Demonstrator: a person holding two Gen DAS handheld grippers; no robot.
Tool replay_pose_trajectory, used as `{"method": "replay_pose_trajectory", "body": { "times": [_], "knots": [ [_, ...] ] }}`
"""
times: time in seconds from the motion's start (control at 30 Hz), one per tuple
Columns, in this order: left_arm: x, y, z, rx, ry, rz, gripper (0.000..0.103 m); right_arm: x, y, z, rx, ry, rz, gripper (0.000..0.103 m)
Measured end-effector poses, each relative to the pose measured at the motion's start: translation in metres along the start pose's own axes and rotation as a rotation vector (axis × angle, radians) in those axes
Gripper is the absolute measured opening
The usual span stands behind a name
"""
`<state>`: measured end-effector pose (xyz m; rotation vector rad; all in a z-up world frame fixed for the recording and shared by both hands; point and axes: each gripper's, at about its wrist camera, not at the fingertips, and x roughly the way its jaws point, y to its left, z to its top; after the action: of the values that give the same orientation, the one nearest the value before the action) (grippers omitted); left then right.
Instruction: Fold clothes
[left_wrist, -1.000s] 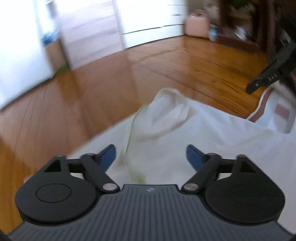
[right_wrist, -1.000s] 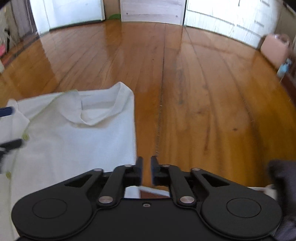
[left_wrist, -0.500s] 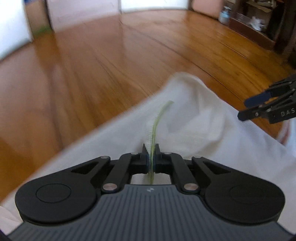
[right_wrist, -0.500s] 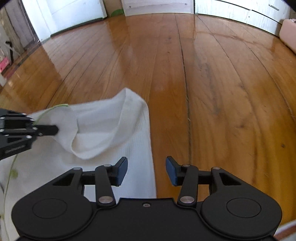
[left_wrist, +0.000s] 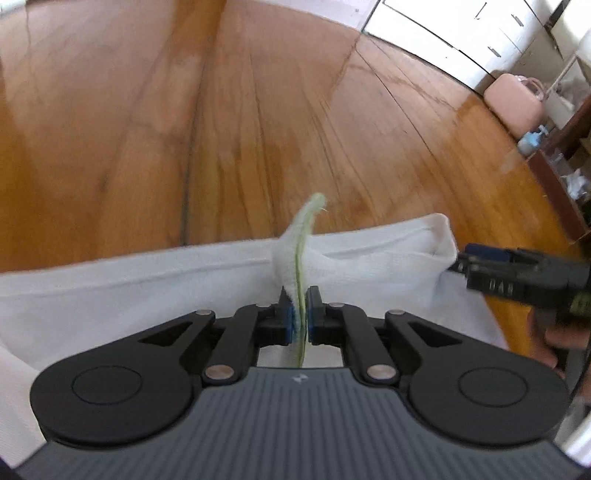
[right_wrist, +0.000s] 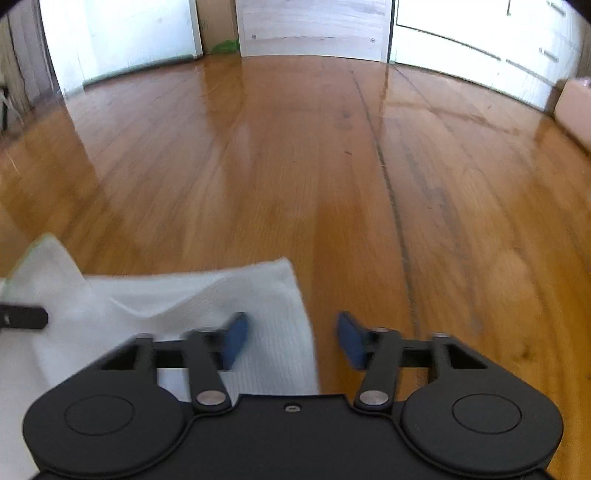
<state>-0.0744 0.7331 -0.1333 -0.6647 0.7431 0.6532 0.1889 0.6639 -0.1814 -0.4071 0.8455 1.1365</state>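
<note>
Pinching the white shirt's (left_wrist: 166, 280) green-trimmed edge, the left gripper (left_wrist: 299, 317) waits while the wide-open right gripper (right_wrist: 291, 339) must clamp the floor-side corner.

Daylight pours in from the far end of the room, blowing out the white doors (right_wrist: 122, 37) and cabinets (left_wrist: 461, 33) completely. The wood floor (right_wrist: 295, 166) picks up long shiny glare streaks. Both views have heavy fisheye bending and dark corners. The left wrist view is smeared with motion blur, and the white cloth (right_wrist: 229, 295) looks soft too.
</note>
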Motion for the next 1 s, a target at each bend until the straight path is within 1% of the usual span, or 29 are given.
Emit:
{"method": "replay_pose_trajectory", "body": {
  "times": [0.03,0.07,0.1,0.17,0.2,0.27,0.33,0.37,0.4,0.43,0.47,0.53,0.57,0.63,0.67,0.7,0.73,0.77,0.8,0.83,0.9,0.93,0.97,1.0],
  "knots": [
    [-0.007,0.003,0.002,0.012,-0.025,0.012,0.004,0.0,-0.002,0.002,0.032,-0.015,0.018,0.002],
    [-0.014,0.006,0.001,0.014,-0.048,0.018,0.004,-0.001,-0.003,0.0,0.051,-0.031,-0.008,0.002],
    [-0.025,0.011,0.001,0.011,-0.069,0.006,0.004,-0.003,-0.004,-0.001,0.07,-0.046,-0.034,0.002],
    [-0.038,0.016,0.002,-0.008,-0.105,-0.002,0.011,-0.005,-0.006,-0.003,0.107,-0.077,-0.085,0.002],
    [-0.042,0.02,0.004,-0.009,-0.109,0.019,0.016,-0.006,-0.007,-0.004,0.126,-0.093,-0.111,0.002],
    [-0.052,0.031,0.01,0.007,-0.119,0.095,0.045,-0.008,-0.007,-0.006,0.154,-0.12,-0.169,0.002],
    [-0.063,0.049,0.013,0.0,-0.134,0.163,0.059,-0.008,0.011,-0.002,0.062,-0.116,-0.301,0.003],
    [-0.065,0.059,0.012,-0.019,-0.114,0.181,0.062,-0.009,0.02,0.0,0.011,-0.118,-0.374,0.007],
    [-0.066,0.07,0.012,-0.039,-0.091,0.197,0.063,-0.009,0.03,0.001,-0.041,-0.12,-0.447,0.015],
    [-0.068,0.081,0.011,-0.059,-0.067,0.213,0.063,-0.01,0.04,0.003,-0.085,-0.117,-0.488,0.015],
    [-0.068,0.09,0.009,-0.07,-0.042,0.23,0.063,-0.012,0.052,0.001,-0.099,-0.095,-0.397,0.015],
    [-0.066,0.104,0.002,-0.088,0.001,0.249,0.064,-0.017,0.076,-0.002,-0.125,-0.053,-0.215,0.028],
    [-0.065,0.11,-0.002,-0.096,0.016,0.249,0.068,-0.019,0.088,-0.004,-0.137,-0.031,-0.124,0.029],
    [-0.062,0.12,-0.011,-0.11,0.057,0.205,0.073,-0.023,0.112,-0.007,-0.162,0.012,0.059,0.029],
    [-0.06,0.123,-0.015,-0.115,0.075,0.182,0.074,-0.025,0.124,-0.008,-0.174,0.033,0.15,0.029],
    [-0.061,0.124,-0.017,-0.111,0.064,0.177,0.074,-0.027,0.135,-0.01,-0.185,0.055,0.241,0.029],
    [-0.062,0.124,-0.02,-0.106,0.049,0.174,0.071,-0.029,0.147,-0.012,-0.197,0.076,0.332,0.03],
    [-0.064,0.124,-0.022,-0.094,0.041,0.181,0.039,-0.032,0.159,-0.013,-0.208,0.097,0.424,0.031],
    [-0.067,0.124,-0.023,-0.09,0.045,0.179,0.01,-0.034,0.171,-0.015,-0.219,0.119,0.515,0.036],
    [-0.07,0.125,-0.025,-0.087,0.051,0.177,0.0,-0.035,0.184,-0.017,-0.238,0.138,0.591,0.043],
    [-0.09,0.126,-0.028,-0.11,-0.016,0.13,0.0,-0.035,0.207,-0.026,-0.333,0.147,0.599,0.048],
    [-0.102,0.126,-0.034,-0.122,-0.046,0.123,0.0,-0.033,0.216,-0.029,-0.361,0.152,0.591,0.054],
    [-0.114,0.126,-0.04,-0.135,-0.075,0.119,0.0,-0.028,0.223,-0.028,-0.36,0.169,0.571,0.058],
    [-0.129,0.127,-0.049,-0.159,-0.098,0.097,0.0,-0.023,0.23,-0.027,-0.36,0.185,0.551,0.066]
  ]
}}
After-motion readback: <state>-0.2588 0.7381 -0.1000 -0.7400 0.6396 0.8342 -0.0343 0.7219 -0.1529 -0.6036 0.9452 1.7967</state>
